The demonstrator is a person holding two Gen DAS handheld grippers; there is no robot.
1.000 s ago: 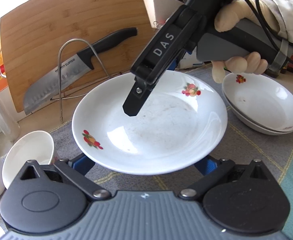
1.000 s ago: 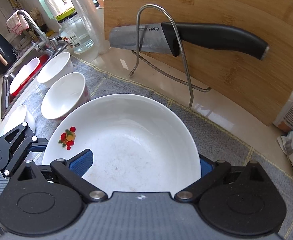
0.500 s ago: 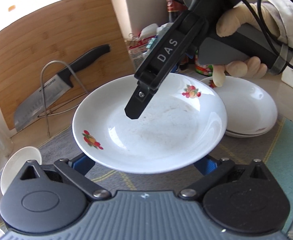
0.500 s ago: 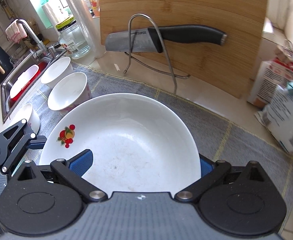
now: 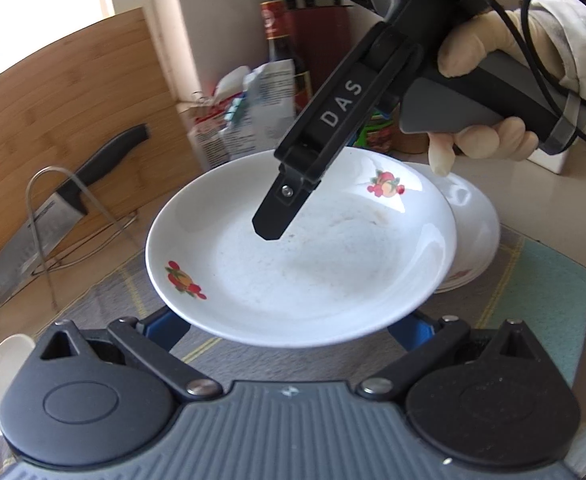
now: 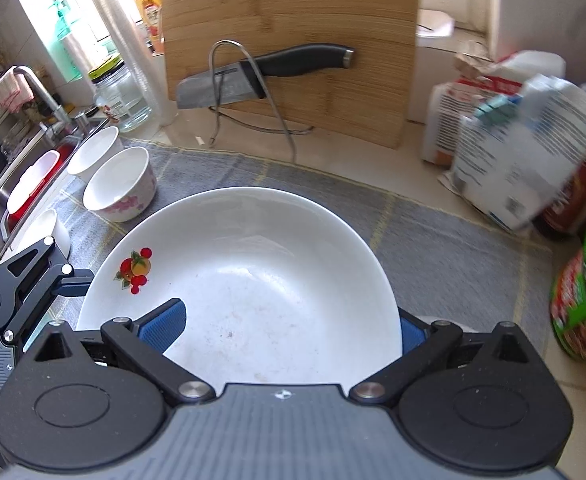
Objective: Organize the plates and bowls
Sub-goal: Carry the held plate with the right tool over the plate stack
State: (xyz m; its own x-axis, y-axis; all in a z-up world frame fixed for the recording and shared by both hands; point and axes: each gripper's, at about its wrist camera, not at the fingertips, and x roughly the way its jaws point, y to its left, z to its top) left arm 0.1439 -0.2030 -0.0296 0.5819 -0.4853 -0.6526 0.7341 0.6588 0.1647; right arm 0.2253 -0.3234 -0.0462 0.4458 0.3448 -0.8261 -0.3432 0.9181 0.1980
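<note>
Two handheld grippers carry one white plate (image 5: 301,264) with small fruit motifs above a grey mat (image 6: 433,240) on the desk. The right gripper (image 6: 289,320) is clamped on the plate's rim, one blue pad (image 6: 163,322) over the inner face and the other under the rim; a gloved hand (image 5: 481,80) holds its handle. The left gripper (image 5: 293,324) sits at the opposite rim with its blue pads showing on either side below the plate. Whether it pinches the plate or only props it from underneath cannot be told.

Just beyond the carried plate, a stack of matching plates (image 5: 473,232) rests on the mat, partly hidden by it. The step in hand looks like setting this plate onto that stack. To do it well, keep the plate level, centre it over the stack, lower it until the bases nest, and only then loosen the pads, since glazed china slips and chips readily.

The carried plate holds no food, only faint reddish smears and specks on its floor. Off to one side, three white bowls stand on the mat: a bowl with a pink flower print (image 6: 119,186), a plain bowl (image 6: 93,154) behind it, and a smaller bowl (image 6: 47,232) near the sink (image 6: 1,200). The two larger bowls look empty; the smaller bowl's inside is not shown. A red basin (image 6: 33,184) lies in the sink. A cleaver (image 6: 261,72) rests in a wire rack against a bamboo cutting board (image 6: 293,8).
</note>
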